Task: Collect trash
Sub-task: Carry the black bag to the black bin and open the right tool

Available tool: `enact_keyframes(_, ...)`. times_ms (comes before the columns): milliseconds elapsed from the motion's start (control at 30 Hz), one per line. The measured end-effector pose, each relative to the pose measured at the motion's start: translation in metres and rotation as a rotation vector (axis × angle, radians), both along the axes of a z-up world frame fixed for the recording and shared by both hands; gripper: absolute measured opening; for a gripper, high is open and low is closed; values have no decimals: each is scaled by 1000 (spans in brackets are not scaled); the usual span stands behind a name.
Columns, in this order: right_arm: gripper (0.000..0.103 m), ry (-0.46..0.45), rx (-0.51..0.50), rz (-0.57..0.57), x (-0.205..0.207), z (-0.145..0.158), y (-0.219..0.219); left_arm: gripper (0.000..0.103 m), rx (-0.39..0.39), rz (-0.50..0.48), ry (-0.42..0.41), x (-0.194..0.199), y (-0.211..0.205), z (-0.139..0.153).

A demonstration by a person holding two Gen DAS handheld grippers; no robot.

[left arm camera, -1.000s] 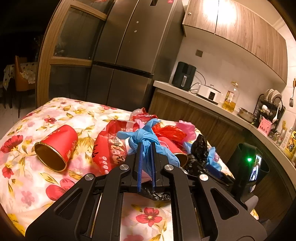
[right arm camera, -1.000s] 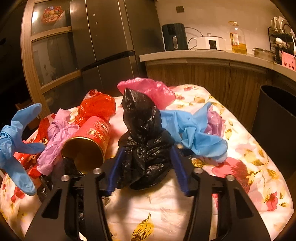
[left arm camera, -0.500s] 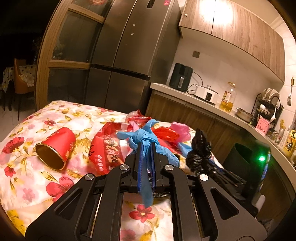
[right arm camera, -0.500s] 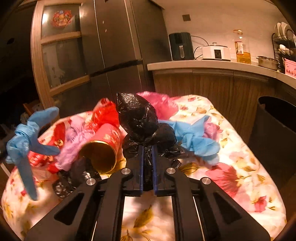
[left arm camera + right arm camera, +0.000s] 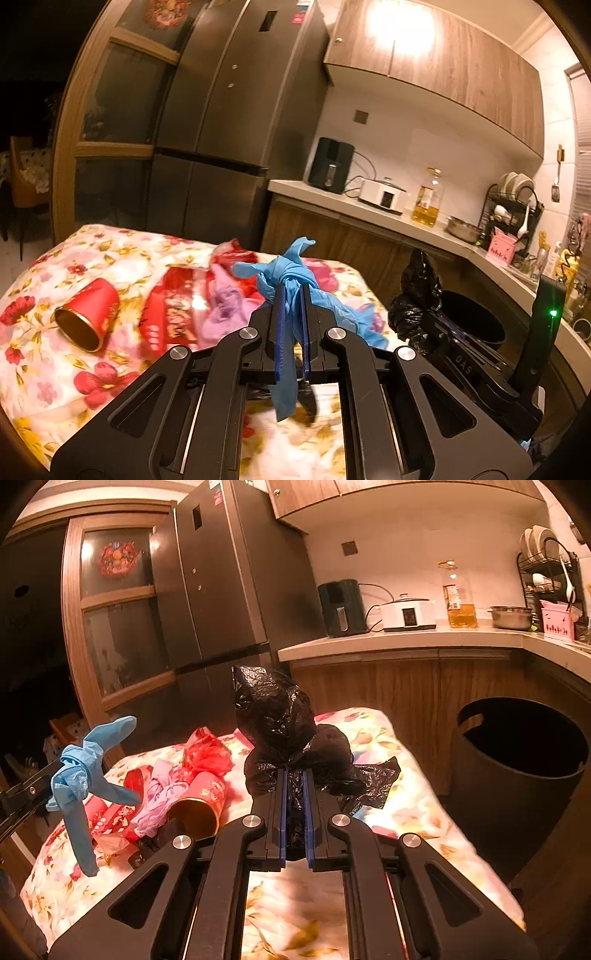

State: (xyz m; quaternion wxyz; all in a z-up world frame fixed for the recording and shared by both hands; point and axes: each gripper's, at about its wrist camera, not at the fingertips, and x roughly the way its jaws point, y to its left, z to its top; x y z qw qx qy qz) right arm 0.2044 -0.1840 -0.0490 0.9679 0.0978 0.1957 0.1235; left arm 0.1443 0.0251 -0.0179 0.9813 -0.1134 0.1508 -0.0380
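Above floral-clothed table (image 5: 413, 775): left gripper (image 5: 291, 291) clenched on knotted blue rubber glove (image 5: 286, 275), right gripper (image 5: 294, 775) clamping crumpled black plastic bag (image 5: 280, 716); next, probably carrying both over round black bin (image 5: 517, 771).

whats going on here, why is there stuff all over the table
A person is clearing trash off a floral-covered table with two handheld grippers. The left gripper is shut on a knotted blue glove, the right gripper on a crumpled black plastic bag. A dark bin stands open beside the table. Red cups and wrappers remain.
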Motion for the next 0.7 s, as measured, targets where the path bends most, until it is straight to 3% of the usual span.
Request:
enact_keyframes(300, 9, -45, 9, -117, -10, 12, -55, 6, 24, -131, -22, 23, -60, 11)
enact_keyframes(700, 9, -103, -9, -358, 4, 24, -148, 6, 28, -361, -65, 87, -185, 21)
